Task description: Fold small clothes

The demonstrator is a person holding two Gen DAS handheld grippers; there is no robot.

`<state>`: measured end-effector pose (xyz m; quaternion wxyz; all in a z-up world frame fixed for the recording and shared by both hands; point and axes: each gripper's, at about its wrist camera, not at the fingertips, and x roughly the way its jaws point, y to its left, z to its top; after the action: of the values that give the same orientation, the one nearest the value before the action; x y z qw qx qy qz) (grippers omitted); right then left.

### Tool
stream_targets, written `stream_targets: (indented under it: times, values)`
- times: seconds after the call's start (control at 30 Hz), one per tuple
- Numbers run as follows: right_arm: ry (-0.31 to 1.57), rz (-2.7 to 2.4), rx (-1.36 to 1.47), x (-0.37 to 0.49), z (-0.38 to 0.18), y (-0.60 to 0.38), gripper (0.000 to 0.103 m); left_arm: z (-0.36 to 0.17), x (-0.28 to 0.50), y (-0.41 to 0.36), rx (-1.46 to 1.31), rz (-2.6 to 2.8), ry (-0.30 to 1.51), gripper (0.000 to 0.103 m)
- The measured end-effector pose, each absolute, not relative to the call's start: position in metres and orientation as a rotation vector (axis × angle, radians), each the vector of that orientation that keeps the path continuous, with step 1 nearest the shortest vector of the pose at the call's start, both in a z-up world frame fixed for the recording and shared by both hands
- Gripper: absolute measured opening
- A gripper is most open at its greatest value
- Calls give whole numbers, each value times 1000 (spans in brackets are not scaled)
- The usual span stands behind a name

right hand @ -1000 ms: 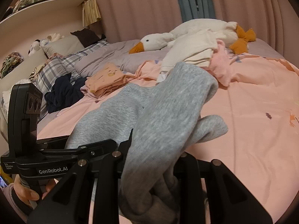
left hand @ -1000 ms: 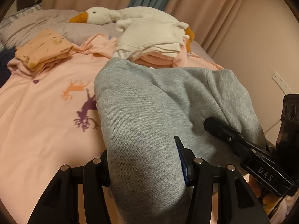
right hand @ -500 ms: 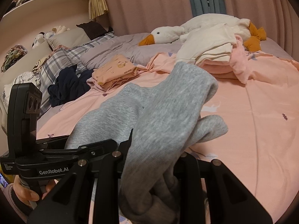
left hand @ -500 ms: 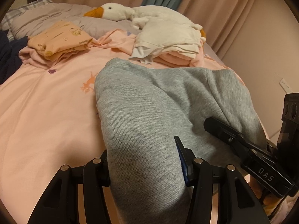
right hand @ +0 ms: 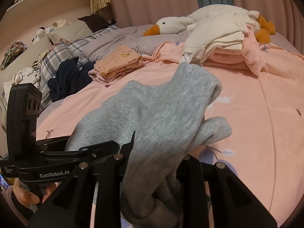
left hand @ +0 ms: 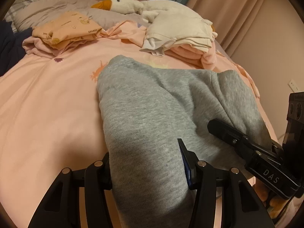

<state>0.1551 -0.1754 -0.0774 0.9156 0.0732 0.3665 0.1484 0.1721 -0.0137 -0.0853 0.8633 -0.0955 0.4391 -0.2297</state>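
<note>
Grippers clamp a grey knit garment (left hand: 152, 104) over a pink bedspread (left hand: 47, 104).

Left gripper (left hand: 148, 169) holds one thick fold between part-open jaws; right gripper (right hand: 152, 163), jaws narrower, pinches a bunched end, the cloth draped forward between the two. Beyond lie a folded orange garment (right hand: 119, 60), a cream and pink stack (right hand: 218, 38), a plush goose (left hand: 133, 4) and dark navy clothing (right hand: 68, 77).
</note>
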Motion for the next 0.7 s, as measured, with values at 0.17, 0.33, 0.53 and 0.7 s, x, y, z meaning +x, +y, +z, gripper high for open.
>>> stream_targets:
  times: [0.17,0.33,0.53,0.7]
  values:
    - [772,305,154,154,-84,-176,26,-90,172,-12,-205,-482,932,52]
    - [790,299,187,154,-90,-183,26,-92,171,-11,-197,-483,937,52]
    - [818,289,239,154,-98,-192,28,-96,172,-9,-200,-484,947,52]
    - [837,289,290,155,-104,-197,30,-96,172,-9,-199,-484,952,52]
